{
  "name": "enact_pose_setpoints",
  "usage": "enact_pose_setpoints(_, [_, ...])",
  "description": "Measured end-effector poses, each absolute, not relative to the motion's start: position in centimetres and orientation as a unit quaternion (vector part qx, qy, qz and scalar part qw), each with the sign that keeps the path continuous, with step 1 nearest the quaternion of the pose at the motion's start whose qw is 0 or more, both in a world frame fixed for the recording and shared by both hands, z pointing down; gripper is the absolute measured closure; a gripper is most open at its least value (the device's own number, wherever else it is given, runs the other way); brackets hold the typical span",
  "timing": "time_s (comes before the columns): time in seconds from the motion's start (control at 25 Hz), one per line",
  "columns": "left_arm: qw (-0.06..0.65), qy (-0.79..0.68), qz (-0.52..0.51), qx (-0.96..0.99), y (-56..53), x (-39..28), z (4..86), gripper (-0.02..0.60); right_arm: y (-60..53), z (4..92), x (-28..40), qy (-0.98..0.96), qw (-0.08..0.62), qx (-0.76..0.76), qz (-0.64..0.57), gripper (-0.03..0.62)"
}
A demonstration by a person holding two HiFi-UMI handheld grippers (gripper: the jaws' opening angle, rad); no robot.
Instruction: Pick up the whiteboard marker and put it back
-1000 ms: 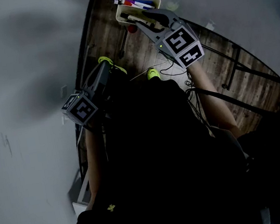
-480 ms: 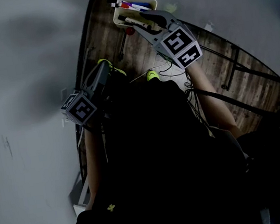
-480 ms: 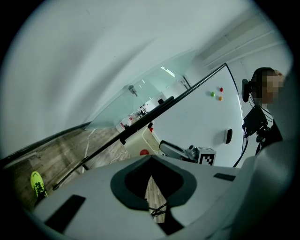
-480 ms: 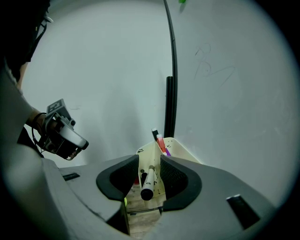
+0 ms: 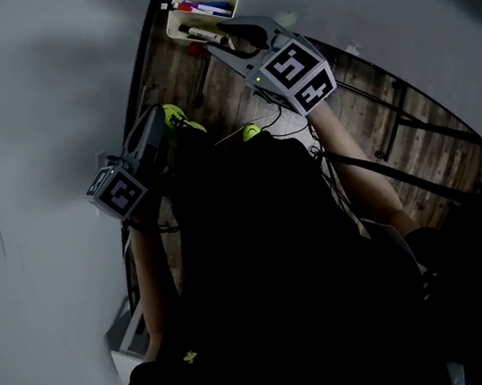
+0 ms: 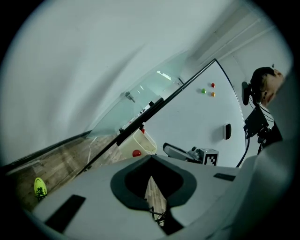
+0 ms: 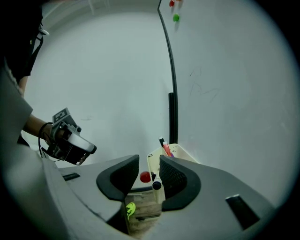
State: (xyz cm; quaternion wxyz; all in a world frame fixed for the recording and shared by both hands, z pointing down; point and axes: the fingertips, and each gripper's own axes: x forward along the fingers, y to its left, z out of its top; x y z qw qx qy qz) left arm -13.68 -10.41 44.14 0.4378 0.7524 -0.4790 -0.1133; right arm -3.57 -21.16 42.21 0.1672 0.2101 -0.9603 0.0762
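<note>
Right gripper (image 7: 149,162) just beside tray (image 7: 185,152) rim.

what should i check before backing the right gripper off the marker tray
1. Right gripper jaws apart: ok, they have just been opening.
2. Black marker free of both pads: cannot tell. It sits between the jaws, clear of one pad but close against the other.
3. Black marker resting in the tray: looks ok in the head view, where it lies along the tray's near edge.
4. Other markers lying inside the tray: ok.
5. Left gripper shut, empty and away from the tray: ok.
</note>
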Motion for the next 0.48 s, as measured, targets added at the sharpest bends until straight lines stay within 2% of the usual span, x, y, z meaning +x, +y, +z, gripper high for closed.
enact_pose_setpoints(0.48, [0.428, -0.51, -0.102, 0.739, -6.5, -11.8, 42.7, 0.549, -17.7, 42.2, 0.4, -0.961, 0.152, 0.209, 0.1, 0.468])
